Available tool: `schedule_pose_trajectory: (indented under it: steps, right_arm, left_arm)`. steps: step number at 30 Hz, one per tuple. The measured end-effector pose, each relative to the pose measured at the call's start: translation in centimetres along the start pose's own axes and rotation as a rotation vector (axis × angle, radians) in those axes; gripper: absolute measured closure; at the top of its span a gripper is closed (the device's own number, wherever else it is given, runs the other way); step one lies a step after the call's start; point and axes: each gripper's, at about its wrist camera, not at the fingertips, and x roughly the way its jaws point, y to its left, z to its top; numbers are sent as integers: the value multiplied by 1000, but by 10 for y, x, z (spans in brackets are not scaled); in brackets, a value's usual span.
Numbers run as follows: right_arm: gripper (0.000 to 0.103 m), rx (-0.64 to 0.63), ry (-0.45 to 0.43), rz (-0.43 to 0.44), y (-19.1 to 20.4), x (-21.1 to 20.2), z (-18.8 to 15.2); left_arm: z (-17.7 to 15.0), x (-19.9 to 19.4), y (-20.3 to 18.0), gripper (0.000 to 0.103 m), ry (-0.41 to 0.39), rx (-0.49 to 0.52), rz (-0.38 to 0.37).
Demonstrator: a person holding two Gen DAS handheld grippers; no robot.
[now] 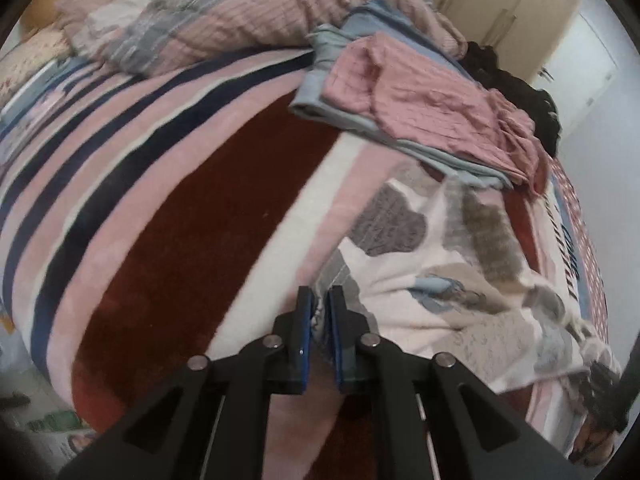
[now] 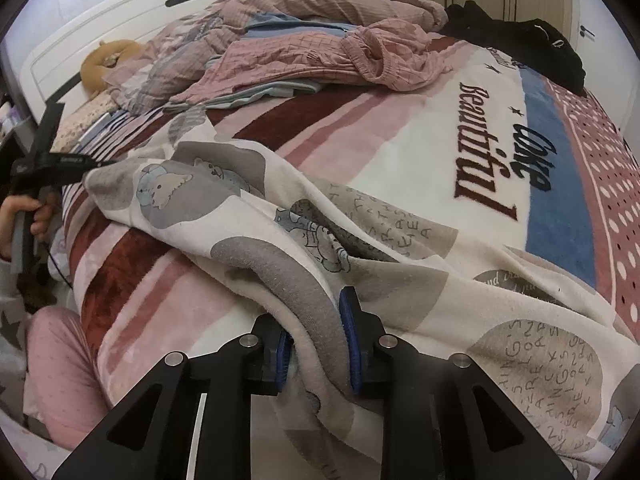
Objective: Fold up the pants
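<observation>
Cream printed pants [image 2: 280, 216] are pinched in your right gripper [image 2: 316, 344]; your left gripper [image 1: 319, 336] looks nearly closed on their blurred edge, contact unclear

Cream, grey-patched pants [image 2: 280, 216] on pink-striped blanket [image 2: 400, 152]

Both grippers matte black plastic; left gripper [image 1: 319, 312] and right gripper [image 2: 316, 334] have blue pads, silver round pivot pins, triangular cutouts in the arms; person's trousers [image 2: 66, 364] pink with small dots; thin black cable by hand [image 2: 28, 216].
</observation>
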Motion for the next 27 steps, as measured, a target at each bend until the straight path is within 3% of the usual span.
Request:
schedule_pose_trajectory:
  steps: [1,3,5,8,10,13,15,16,18,21,27]
  right_arm:
    - [85,0,1,-1,0,0,0]
    - [85,1,4,-3,0,0,1]
    - [85,2,4,-4,1,-1,1]
    - [83,3,2,-6,2,-3,1]
    - [83,0,-6,-3,3,-8,1]
    - [83,-8,-7,12,3,-14,-1]
    - [86,-16,-1,30,3,-17,-5]
    - [89,-25,4,38,4,-19,-8]
    - [89,-56,1,46,9,-23,-14]
    - [89,-91,9,66,16,-29,-24]
    - [89,-93,18,65,16,-32,-33]
  left_arm:
    - [2,-6,-3,85,-5,19,-4]
    - [8,-17,-7,42,-27,27,-34]
    - [12,-30,-12,39,-53,44,-114]
    - [11,-33,-26,37,-29,93,-196]
    - [5,-25,-36,37,-2,131,-204]
    - [-8,0,-44,42,88,151,-194]
    - [-17,12,-44,64,135,141,-217]
    - [-21,13,-44,67,140,141,-218]
    - [-29,10,-44,78,131,160,-218]
    - [-38,1,-46,84,129,183,-211]
    - [-41,-18,-31,94,52,203,-66]
